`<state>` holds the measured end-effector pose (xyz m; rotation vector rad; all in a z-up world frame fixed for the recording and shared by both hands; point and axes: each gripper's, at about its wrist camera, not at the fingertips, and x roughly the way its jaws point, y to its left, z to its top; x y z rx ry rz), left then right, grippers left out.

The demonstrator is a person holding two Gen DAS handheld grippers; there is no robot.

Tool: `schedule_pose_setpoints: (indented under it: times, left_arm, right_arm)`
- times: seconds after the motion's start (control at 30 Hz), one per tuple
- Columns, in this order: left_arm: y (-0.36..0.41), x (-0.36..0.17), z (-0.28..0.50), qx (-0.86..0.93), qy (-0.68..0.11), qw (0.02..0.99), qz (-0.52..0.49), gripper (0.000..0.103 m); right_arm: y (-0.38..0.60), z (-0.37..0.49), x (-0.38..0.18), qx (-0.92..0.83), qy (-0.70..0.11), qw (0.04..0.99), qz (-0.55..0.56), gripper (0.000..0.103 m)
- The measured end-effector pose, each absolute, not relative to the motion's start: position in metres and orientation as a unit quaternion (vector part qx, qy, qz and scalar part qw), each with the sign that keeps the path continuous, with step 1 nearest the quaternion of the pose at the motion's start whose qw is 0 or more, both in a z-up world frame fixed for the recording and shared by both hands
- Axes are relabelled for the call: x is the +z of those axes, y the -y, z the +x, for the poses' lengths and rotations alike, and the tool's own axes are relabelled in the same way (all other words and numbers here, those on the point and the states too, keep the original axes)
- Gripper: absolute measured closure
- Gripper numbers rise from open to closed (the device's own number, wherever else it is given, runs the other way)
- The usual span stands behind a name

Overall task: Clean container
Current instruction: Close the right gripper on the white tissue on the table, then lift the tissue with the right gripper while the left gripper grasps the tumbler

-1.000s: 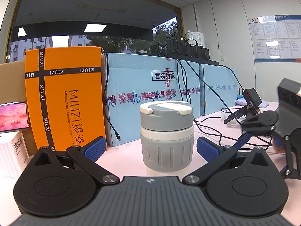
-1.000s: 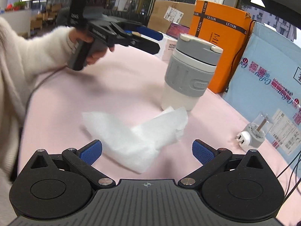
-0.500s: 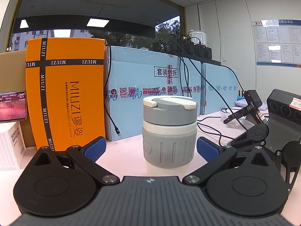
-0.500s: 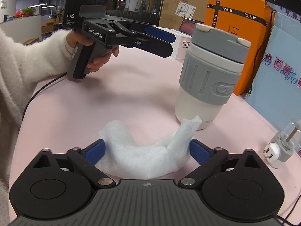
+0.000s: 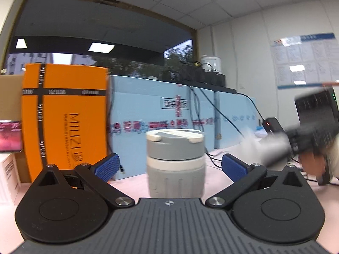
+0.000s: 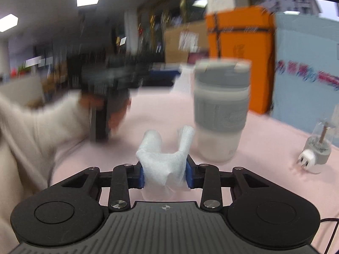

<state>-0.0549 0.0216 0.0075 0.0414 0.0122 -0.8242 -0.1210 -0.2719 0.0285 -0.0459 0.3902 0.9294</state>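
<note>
Right wrist: right tool pinching wipe, cup at 1 o'clock — could topple, unbraced; left tool spread wide.

Bright ceiling panels light both fisheye views, heavily motion-blurred, edges curved

1. R gripper: was wide open over the white wipe on the pink table; now clamped on it, wipe bunched betw. blue pads, lifted off the surface.
2. L gripper: moved closer to the grey tumbler, jaws wide as before, tumbler now betw. fingertips, not touching.
</note>
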Motion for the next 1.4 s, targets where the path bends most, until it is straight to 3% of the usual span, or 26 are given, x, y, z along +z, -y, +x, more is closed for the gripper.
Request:
schedule_pose_setpoints:
  times: [0.2, 0.33, 0.57, 0.77, 1.03, 1.23, 1.4]
  left_arm:
    - [0.001, 0.019, -0.036, -0.383, -0.032, 0.923, 0.010, 0.000]
    - [0.020, 0.020, -0.026, -0.393, -0.040, 0.917, 0.051, 0.000]
    - [0.029, 0.001, -0.026, -0.392, -0.029, 0.918, 0.053, 0.000]
    - [0.026, -0.002, -0.027, -0.363, -0.007, 0.931, 0.048, 0.000]
    - [0.036, -0.006, -0.034, -0.370, -0.007, 0.926, 0.081, 0.000]
    - [0.035, -0.006, -0.030, -0.366, -0.017, 0.928, 0.072, 0.016]
    - [0.036, -0.007, -0.031, -0.373, -0.015, 0.924, 0.077, 0.022]
  right_arm:
    - [0.300, -0.132, 0.075, 0.354, -0.051, 0.927, 0.111, 0.071]
    - [0.290, -0.133, 0.096, 0.301, -0.006, 0.937, 0.177, 0.069]
    - [0.237, -0.112, 0.108, 0.243, -0.056, 0.957, 0.148, 0.071]
    - [0.194, -0.088, 0.093, 0.199, -0.099, 0.970, 0.095, 0.083]
    - [0.176, -0.079, 0.085, 0.152, -0.103, 0.981, 0.066, 0.083]
    - [0.171, -0.069, 0.081, 0.106, -0.107, 0.987, 0.054, 0.083]
    - [0.174, -0.074, 0.075, 0.078, -0.101, 0.991, 0.050, 0.083]
